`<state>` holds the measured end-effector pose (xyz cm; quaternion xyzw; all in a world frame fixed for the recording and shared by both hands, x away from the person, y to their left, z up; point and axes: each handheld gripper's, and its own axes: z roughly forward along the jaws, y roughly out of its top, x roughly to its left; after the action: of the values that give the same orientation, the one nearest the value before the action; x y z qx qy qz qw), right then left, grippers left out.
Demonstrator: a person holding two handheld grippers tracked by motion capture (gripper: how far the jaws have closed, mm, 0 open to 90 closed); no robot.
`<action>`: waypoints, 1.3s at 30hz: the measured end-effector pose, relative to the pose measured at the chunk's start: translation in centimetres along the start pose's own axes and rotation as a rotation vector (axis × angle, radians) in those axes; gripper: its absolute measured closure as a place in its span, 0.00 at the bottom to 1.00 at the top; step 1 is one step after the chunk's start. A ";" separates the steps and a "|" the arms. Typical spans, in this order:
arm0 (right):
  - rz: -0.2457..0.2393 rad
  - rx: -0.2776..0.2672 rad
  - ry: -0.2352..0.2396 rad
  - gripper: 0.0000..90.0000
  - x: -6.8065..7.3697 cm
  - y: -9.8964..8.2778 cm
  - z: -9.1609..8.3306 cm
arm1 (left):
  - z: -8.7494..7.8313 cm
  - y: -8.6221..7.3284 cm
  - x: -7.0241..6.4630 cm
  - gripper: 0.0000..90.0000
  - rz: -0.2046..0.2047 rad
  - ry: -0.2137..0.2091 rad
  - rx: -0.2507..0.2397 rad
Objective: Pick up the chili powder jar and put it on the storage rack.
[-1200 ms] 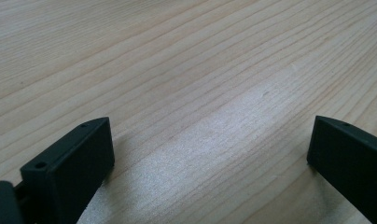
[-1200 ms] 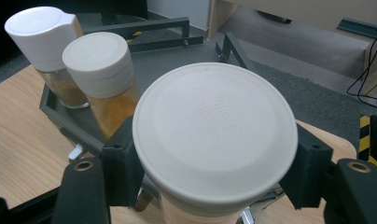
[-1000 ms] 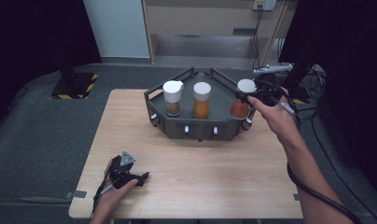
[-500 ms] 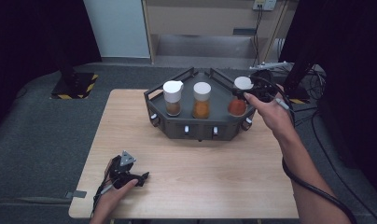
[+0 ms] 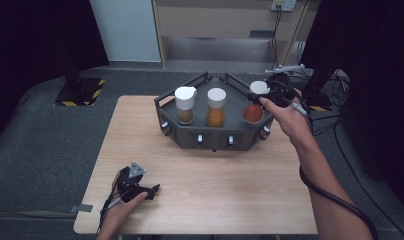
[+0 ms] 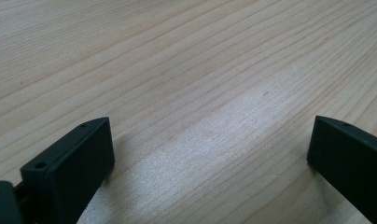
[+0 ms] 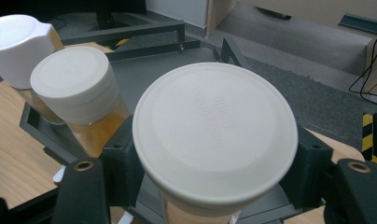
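Right gripper (image 5: 262, 96) clamped on red-filled jar (image 5: 253, 111) below white lid (image 7: 214, 133), jar at right end of grey tray (image 5: 238, 132), beside orange-filled jar (image 5: 216, 108). Left gripper (image 5: 149, 190) rested on table (image 5: 230, 185), jaws apart.

White-capped jar (image 5: 253, 104) of reddish contents, upright, right end of dark rack (image 5: 210, 136).

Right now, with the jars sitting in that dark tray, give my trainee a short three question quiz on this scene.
1. True or false: the right gripper is shut on the red jar.
2. How many white-lidded jars stand in the tray?
3. The left gripper is: A) holding a jar, B) open over bare table, C) inside the tray.

Key: 1 true, its jaws clamp the jar just under its lid. 2 three. 3 B.
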<state>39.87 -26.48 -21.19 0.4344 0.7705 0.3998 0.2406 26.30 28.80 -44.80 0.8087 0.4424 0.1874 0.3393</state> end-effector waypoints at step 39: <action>0.007 0.020 0.007 0.38 0.8 -0.2 3.9 | 0.0 0.0 0.0 0.00 0.001 0.001 0.001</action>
<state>42.12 -24.26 -23.56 0.4382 0.7736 0.3944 0.2322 26.30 28.79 -44.78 0.8090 0.4424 0.1876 0.3386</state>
